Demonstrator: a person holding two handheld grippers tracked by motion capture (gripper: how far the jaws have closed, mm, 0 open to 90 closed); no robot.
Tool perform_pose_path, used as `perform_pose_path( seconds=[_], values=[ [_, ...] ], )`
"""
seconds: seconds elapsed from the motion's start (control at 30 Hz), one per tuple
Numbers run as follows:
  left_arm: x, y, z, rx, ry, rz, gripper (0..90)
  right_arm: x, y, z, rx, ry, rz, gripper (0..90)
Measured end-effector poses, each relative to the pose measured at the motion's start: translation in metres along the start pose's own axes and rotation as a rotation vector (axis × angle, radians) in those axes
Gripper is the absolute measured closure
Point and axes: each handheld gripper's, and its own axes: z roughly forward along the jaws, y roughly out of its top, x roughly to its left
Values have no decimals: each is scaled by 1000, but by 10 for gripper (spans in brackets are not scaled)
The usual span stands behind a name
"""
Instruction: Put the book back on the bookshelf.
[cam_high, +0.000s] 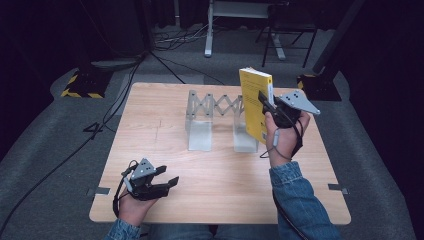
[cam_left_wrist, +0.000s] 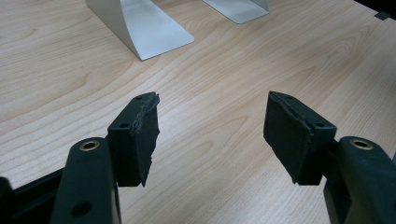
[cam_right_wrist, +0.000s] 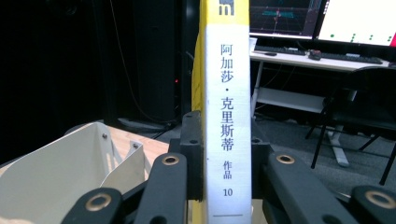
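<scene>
A yellow book (cam_high: 254, 102) with a white spine (cam_right_wrist: 227, 116) is held upright in the air over the right end of a grey metal expanding book rack (cam_high: 214, 120). My right gripper (cam_high: 267, 102) is shut on the book, its jaws clamping both covers at the spine (cam_right_wrist: 224, 154). My left gripper (cam_high: 169, 176) rests low over the table's front left, held by a hand. Its jaws stand wide apart with nothing between them (cam_left_wrist: 212, 121), above bare wood.
The wooden table (cam_high: 165, 145) carries the rack, whose bent metal plates (cam_left_wrist: 144, 28) stand in the middle. Beyond the table lie cables, stand bases with yellow-black tape (cam_high: 82, 85) and a desk with monitors (cam_right_wrist: 327, 18).
</scene>
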Motion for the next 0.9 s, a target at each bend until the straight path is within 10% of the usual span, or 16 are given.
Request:
perform_pose_path(
  seconds=[0.9],
  values=[
    [0,-3,1,9,-7,16,358,0,-69,29,-7,-9,-5,755]
  ],
)
